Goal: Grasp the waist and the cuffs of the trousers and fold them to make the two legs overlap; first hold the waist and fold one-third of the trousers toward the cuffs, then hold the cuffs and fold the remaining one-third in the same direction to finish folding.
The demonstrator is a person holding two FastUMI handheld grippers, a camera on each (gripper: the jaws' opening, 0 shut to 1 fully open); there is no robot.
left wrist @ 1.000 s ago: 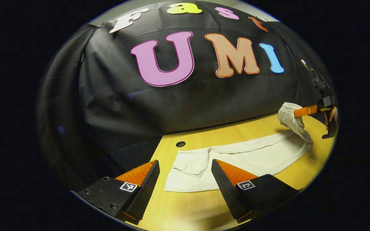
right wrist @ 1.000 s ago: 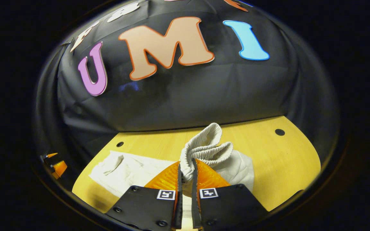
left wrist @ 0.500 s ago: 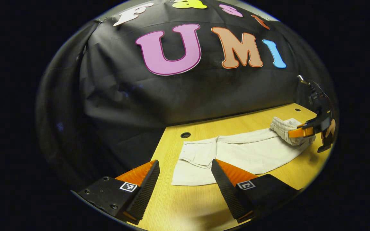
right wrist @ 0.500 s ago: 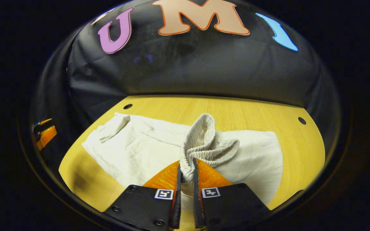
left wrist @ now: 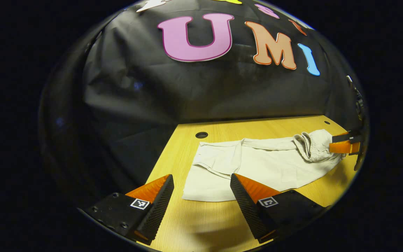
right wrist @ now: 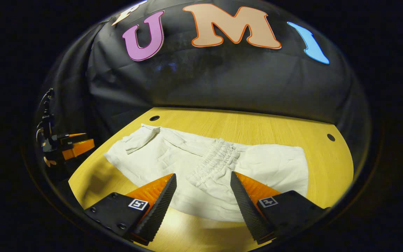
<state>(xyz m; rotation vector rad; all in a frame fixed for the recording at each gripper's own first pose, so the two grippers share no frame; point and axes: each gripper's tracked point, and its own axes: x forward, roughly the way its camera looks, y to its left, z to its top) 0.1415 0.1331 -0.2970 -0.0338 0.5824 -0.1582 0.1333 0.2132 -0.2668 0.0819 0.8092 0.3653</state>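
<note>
- The cream-white cotton trousers (right wrist: 201, 164) lie flat on the yellow wooden table (right wrist: 257, 122), and their gathered elastic waist (right wrist: 215, 159) rests on top of the middle part of the cloth.
- In my judgement the first fold, the waist third toward the cuffs, is already laid down, and the step in hand is the change to the second fold.
- The cuffs end (left wrist: 205, 182) lies just in front of the left gripper (left wrist: 201, 196) in the left gripper view, with one loose flap (left wrist: 219, 161) turned over on it.
- The right gripper (right wrist: 201, 199) stands wide open. The waist band shows in the gap between its fingers, but neither finger presses on it, so it holds nothing.
- The left gripper is also wide open and holds nothing. Its right finger (left wrist: 243, 196) overlaps the near edge of the cloth in the picture, but I cannot tell if it touches.
- The next move, I think, calls for both grippers to close on the cuffs end and carry it over the folded part in the same direction.
- A risk: the turned flap at the cuffs may be left out of the grip, so the layers would not go together.
- In the left gripper view the right gripper (left wrist: 343, 143) shows far off beside the waist end.
</note>
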